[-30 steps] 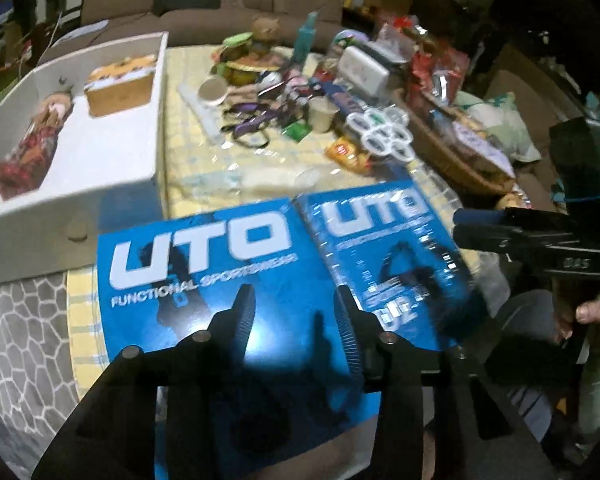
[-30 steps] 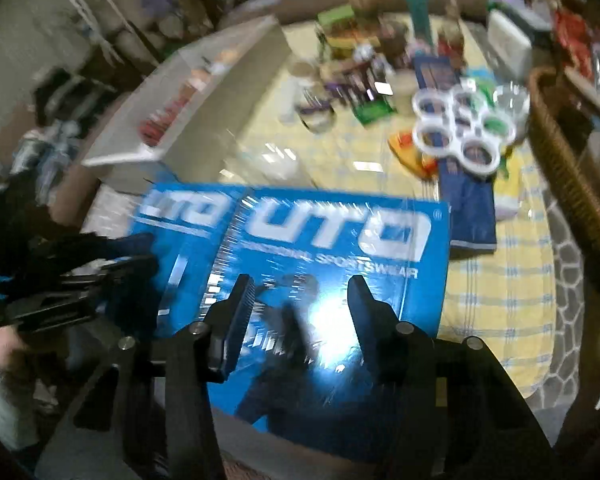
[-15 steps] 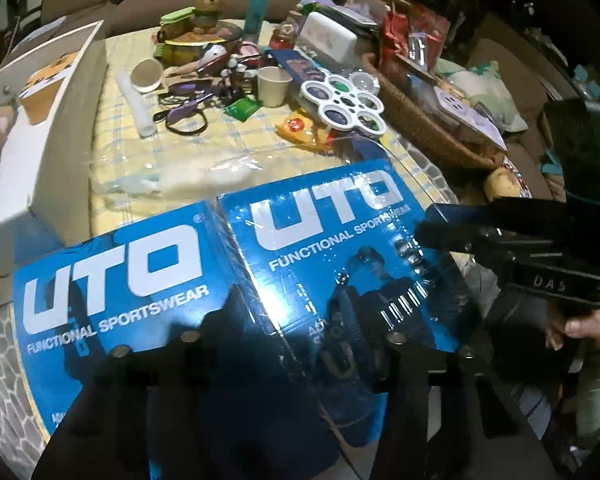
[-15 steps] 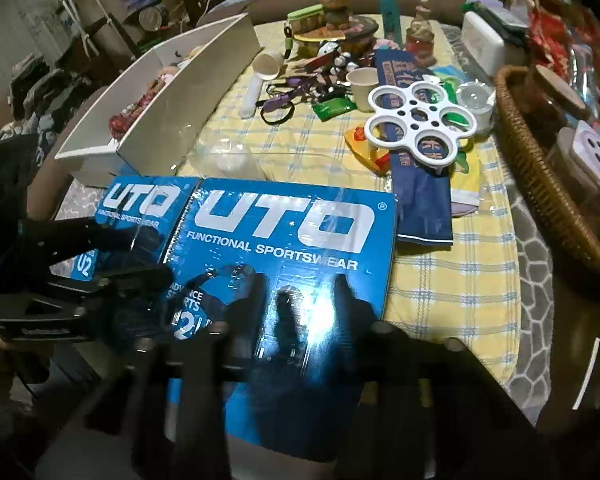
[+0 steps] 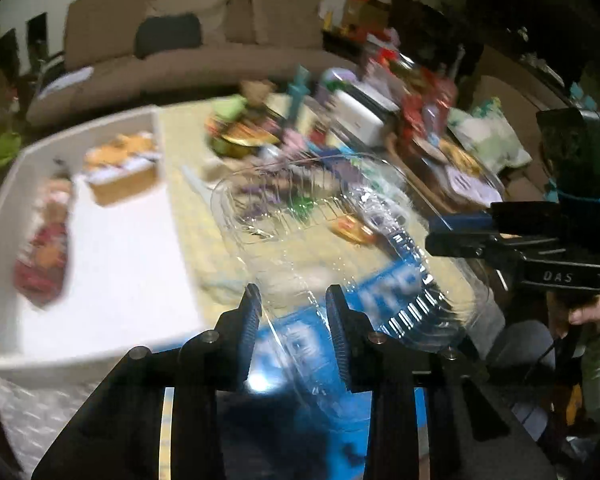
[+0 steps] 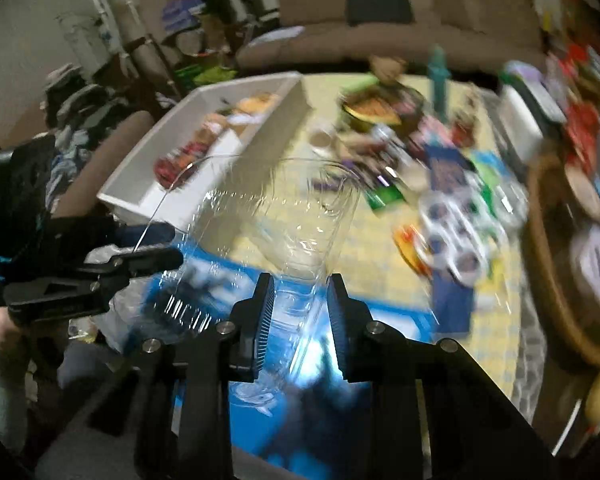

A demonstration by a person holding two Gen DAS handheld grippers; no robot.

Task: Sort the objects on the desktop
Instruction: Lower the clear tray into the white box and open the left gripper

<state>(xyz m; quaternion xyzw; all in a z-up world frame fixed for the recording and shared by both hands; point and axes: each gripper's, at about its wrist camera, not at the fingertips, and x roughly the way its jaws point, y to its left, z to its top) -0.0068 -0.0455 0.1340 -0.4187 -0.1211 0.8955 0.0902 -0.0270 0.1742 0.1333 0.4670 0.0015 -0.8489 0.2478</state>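
Two grippers, left gripper point(image 5: 292, 308) and right gripper point(image 6: 300, 300), each hold their fingers partly spread around the clear plastic container point(image 5: 320, 240) lifted over the near blue UTO packages point(image 5: 384, 296), so this flimsy shell could buckle or slip before reaching the white tray point(image 5: 112, 240) at far left.

We see a clear plastic clamshell container point(image 5: 332, 248) point(image 6: 268, 240) lifted above the tabletop point(image 5: 188, 128), tilted and blurred, its ribbed edge catching the light. Both tools appear to grip it, though how firmly is unclear. Under it lies a blue package point(image 5: 300, 344) point(image 6: 384, 324) with white lettering, flat on the yellow checked cloth point(image 6: 380, 264), beside a white tray point(image 5: 120, 248)
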